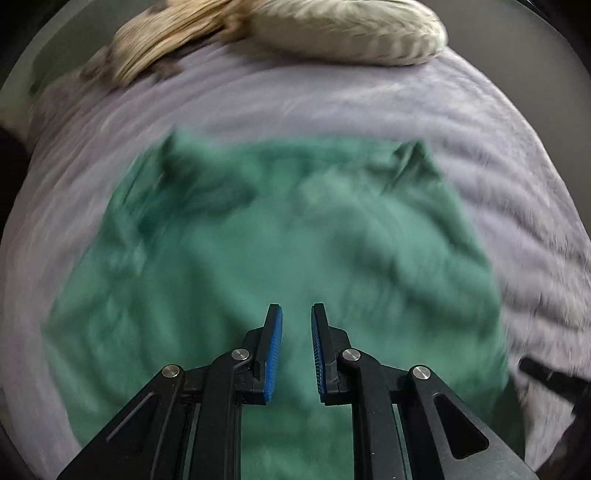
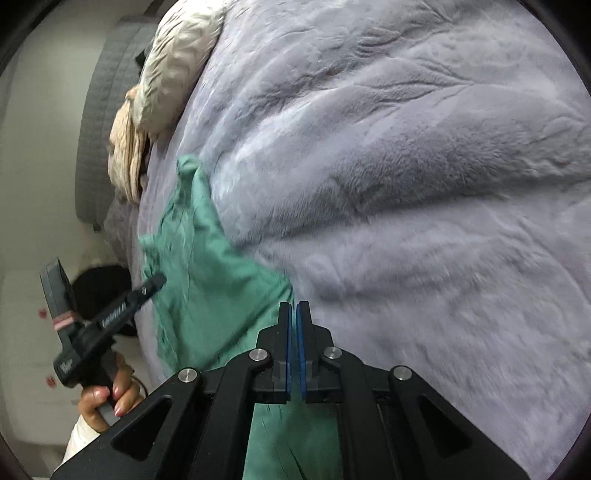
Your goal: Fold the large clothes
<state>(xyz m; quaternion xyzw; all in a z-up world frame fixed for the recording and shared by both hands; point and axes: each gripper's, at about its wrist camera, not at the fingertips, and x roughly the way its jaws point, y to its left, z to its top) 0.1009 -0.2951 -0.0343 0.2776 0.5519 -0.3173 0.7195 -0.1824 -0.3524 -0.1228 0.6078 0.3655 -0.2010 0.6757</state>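
A green garment [image 1: 280, 258] lies spread on a grey-lilac blanket [image 1: 332, 103], blurred by motion in the left wrist view. My left gripper [image 1: 296, 314] hovers over the garment's near part, jaws open with a narrow gap and nothing between them. In the right wrist view the garment [image 2: 207, 280] lies to the left, and my right gripper [image 2: 294, 306] is shut on its near right corner edge. The left gripper also shows there [image 2: 157, 281], over the garment's left side.
A beige pillow [image 1: 351, 29] and a tan fringed throw [image 1: 159, 44] lie at the far end of the bed. The plush blanket [image 2: 406, 184] fills the right side. A grey padded headboard [image 2: 99, 122] stands at the left. A person's hand [image 2: 107, 398] holds the left gripper's handle.
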